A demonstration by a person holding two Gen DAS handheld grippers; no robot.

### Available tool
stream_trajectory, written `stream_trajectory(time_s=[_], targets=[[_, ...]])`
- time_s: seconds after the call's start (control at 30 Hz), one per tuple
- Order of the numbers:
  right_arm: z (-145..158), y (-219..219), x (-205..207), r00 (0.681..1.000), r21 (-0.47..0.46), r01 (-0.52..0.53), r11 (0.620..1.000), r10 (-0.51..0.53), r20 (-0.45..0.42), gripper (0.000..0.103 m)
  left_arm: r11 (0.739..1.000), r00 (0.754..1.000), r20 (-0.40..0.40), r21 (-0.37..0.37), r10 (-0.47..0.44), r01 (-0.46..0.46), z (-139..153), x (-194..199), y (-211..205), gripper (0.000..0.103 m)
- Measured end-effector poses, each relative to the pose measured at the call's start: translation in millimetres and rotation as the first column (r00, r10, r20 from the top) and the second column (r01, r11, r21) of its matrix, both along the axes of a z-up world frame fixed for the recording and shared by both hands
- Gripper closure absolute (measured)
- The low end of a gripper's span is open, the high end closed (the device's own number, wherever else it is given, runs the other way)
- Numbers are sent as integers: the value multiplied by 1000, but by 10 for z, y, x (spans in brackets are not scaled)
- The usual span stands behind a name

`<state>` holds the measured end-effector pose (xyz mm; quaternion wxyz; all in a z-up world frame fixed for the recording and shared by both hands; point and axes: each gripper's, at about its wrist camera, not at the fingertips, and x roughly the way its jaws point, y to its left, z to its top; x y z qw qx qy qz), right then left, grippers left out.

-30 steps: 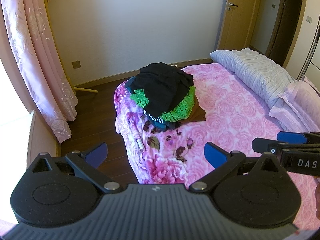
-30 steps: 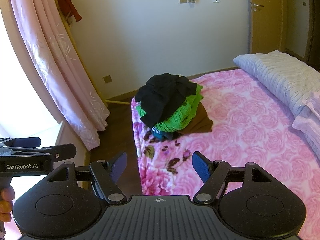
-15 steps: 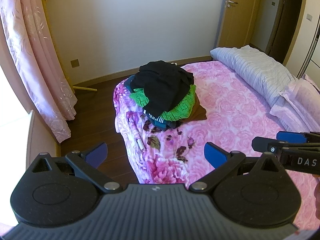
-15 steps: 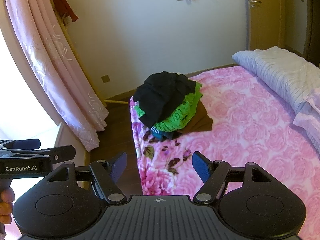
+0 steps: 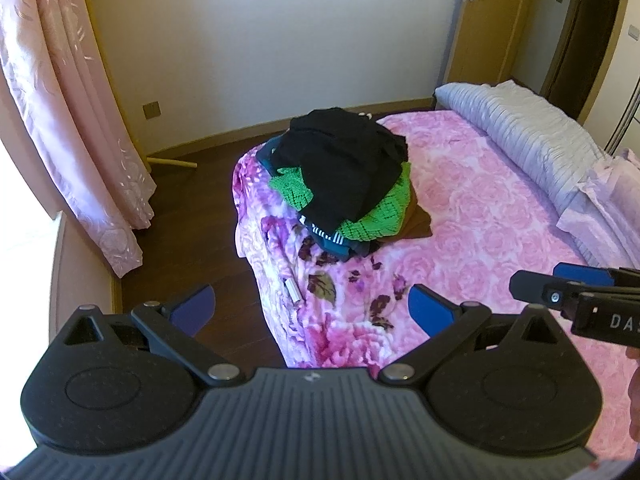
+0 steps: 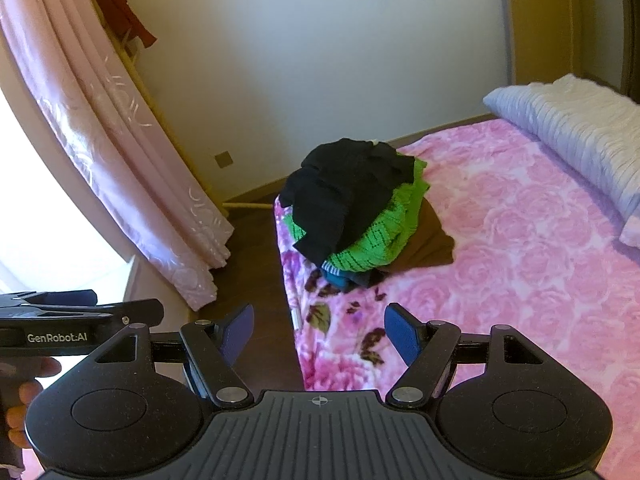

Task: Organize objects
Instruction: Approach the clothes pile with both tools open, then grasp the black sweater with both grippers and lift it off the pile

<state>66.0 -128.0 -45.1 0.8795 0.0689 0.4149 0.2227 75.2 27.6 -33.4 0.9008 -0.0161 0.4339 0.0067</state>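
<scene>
A heap of clothes lies on the near left corner of the bed (image 5: 472,216): a black garment (image 5: 344,160) on top, a green knit one (image 5: 372,220) under it, brown (image 5: 418,222) and dark blue pieces at the bottom. The heap also shows in the right wrist view (image 6: 352,208). My left gripper (image 5: 312,308) is open and empty, well short of the heap, over the bed's corner. My right gripper (image 6: 320,330) is open and empty, also short of the heap. Each gripper shows at the edge of the other's view.
The bed has a pink rose cover and a folded grey quilt (image 5: 528,140) and pillow along its right side. Pink curtains (image 5: 72,120) hang at the left by a window. Dark wooden floor (image 5: 200,220) lies between curtain and bed. A door (image 5: 488,20) stands at the far right.
Both grippers have drifted slightly; the clothes heap sits a little lower and nearer in both views. Both grippers stay open and empty.
</scene>
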Motion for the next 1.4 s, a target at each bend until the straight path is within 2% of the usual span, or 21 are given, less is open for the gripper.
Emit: stream_trajectory(time_s=[0.17,0.37,0.57,0.87,1.07,1.23,1.27,1.3,1.33,1.37,1.4], targets=[[-269,101,433,998,50,21,999,-19,-60,34,1000,999,-37,5,0,0,-227,472,168,1],[-494,209,1045,989,63,110,992,-102,-109,34,1000,996,-88,5,-24,24,-470,1209,370,2],[-638,379,1712,978,47,190,981,-186,-91,34,996,988,-123,-5,-89,89,-621,2005,474,3],[-920,699,2535,972,31,227,973,-224,-77,37,984,972,-150,-5,-179,180,-861,3088,501,3],[-1332,896,2978,967,11,226,974,-223,-121,40,979,961,-192,3,-202,206,-1096,3611,510,3],[-1730,1042,3234,955,-43,233,972,-237,-178,40,980,954,-228,6,-194,200,-1274,3838,602,3],[-1806,1077,3264,953,-46,231,972,-236,-189,46,980,953,-234,8,-191,199,-1296,3867,631,3],[-1846,1106,3282,956,-37,219,975,-222,-190,58,980,953,-239,12,-189,197,-1319,3898,659,3],[-1868,1142,3290,962,-45,203,978,-207,-176,80,981,952,-242,14,-186,195,-1325,3905,680,3],[-1861,1190,3291,970,-74,183,980,-192,-152,95,981,952,-244,17,-182,192,-1332,3923,711,3],[-1839,1211,3282,976,-70,165,984,-173,-136,103,982,953,-245,18,-177,187,-1330,3936,732,3]])
